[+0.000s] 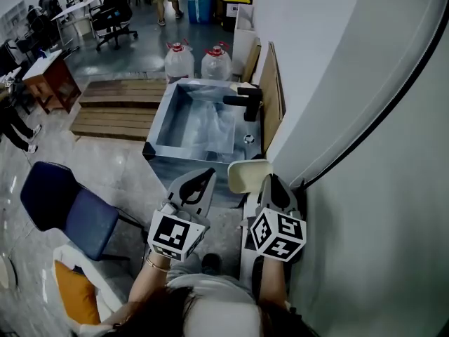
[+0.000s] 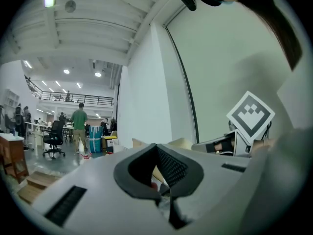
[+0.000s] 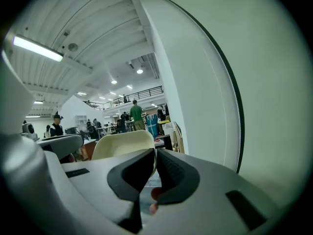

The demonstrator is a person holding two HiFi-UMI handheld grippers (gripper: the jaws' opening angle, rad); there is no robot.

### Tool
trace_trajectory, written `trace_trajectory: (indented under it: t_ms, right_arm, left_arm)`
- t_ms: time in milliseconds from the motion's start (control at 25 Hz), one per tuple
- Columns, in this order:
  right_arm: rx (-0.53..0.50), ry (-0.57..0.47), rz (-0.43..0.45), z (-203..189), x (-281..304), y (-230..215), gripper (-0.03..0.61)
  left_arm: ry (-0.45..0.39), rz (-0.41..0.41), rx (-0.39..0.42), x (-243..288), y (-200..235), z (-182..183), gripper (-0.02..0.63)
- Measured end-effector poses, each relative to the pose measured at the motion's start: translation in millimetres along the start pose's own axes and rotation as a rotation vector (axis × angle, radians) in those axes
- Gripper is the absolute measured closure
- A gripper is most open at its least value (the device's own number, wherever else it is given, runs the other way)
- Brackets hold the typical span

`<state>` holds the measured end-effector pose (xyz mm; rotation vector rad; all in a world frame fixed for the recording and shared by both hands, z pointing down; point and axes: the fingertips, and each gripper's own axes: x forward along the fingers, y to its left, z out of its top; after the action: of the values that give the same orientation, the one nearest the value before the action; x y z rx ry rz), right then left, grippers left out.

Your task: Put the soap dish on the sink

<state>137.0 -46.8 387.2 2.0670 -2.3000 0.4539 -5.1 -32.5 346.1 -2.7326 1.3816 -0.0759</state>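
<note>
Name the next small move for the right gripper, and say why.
Probably carry the right gripper forward, toward the sink ledge near the black faucet. Its jaws are clamped on the cream soap dish, which hangs short of the basin's near edge, so releasing now would likely miss the sink.

Open office hall: desk (image 1: pixel 50 76), swivel chair (image 1: pixel 112 12), mezzanine railing (image 2: pixel 78 98).

A glossy grey concrete floor (image 1: pixel 119 170) carries a square grey metal sink (image 1: pixel 160 128). Left of the sink lie flat wooden pallets (image 1: pixel 112 109). Behind it stand two clear water jugs (image 1: pixel 179 62). Nearer, to its left, stands a blue padded chair (image 1: pixel 63 206).
</note>
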Motion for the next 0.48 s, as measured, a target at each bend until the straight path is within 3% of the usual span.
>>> trace_trajectory:
  t_ms: [480]
  right_arm:
    - [-0.008,0.010,0.020,-1.6,35.9,-4.3,0.540]
  left_arm:
    - [0.016,0.010,0.003,22.3,12.5,-10.5,0.611]
